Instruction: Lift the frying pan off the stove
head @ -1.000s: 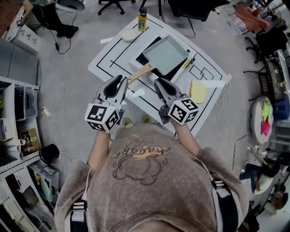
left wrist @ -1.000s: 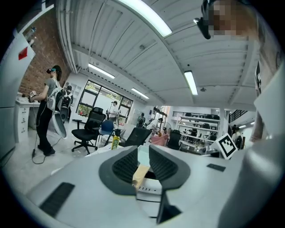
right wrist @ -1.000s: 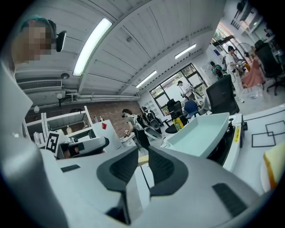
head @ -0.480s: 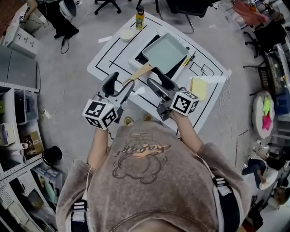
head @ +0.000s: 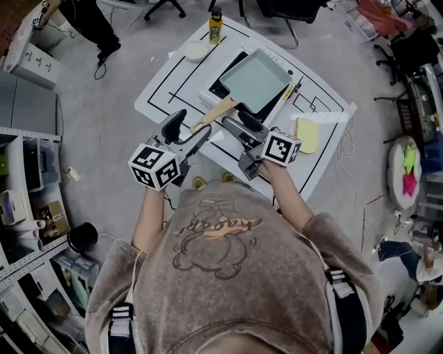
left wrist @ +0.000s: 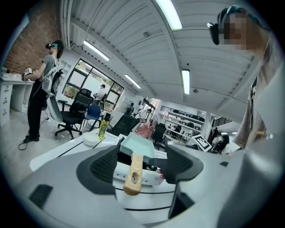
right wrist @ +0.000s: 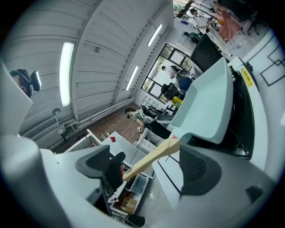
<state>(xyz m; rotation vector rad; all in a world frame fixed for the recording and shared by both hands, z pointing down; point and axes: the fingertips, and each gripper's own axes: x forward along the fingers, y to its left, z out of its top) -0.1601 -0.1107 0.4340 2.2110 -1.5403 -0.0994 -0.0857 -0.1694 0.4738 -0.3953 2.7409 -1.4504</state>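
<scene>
A rectangular mint-green frying pan (head: pixel 256 79) sits on a black-topped stove (head: pixel 221 88), its wooden handle (head: pixel 214 114) pointing toward me. My left gripper (head: pixel 191 127) stands open just left of the handle's end. My right gripper (head: pixel 241 122) stands open just right of it. Both sets of jaws have just been opening. In the left gripper view the handle (left wrist: pixel 133 171) shows between the pads (left wrist: pixel 103 167) of the left gripper (left wrist: pixel 141 167), untouched, with the pan (left wrist: pixel 137 144) behind. In the right gripper view the handle (right wrist: pixel 153 158) crosses the right gripper's (right wrist: pixel 149 171) gap, apart from both pads.
The stove rests on a white table (head: pixel 158 90) marked with black lines. A yellow bottle (head: pixel 216 16) and a white bowl (head: pixel 196 51) stand at its far side; a yellow sponge (head: pixel 306 135) lies at the right. Office chairs and shelves ring the table, and a person (left wrist: pixel 44 89) stands far off.
Both grippers' jaws went from nearly shut to wide open. Both hands sank a little toward the pan handle, and the right gripper rolled so its marker cube faces differently.
</scene>
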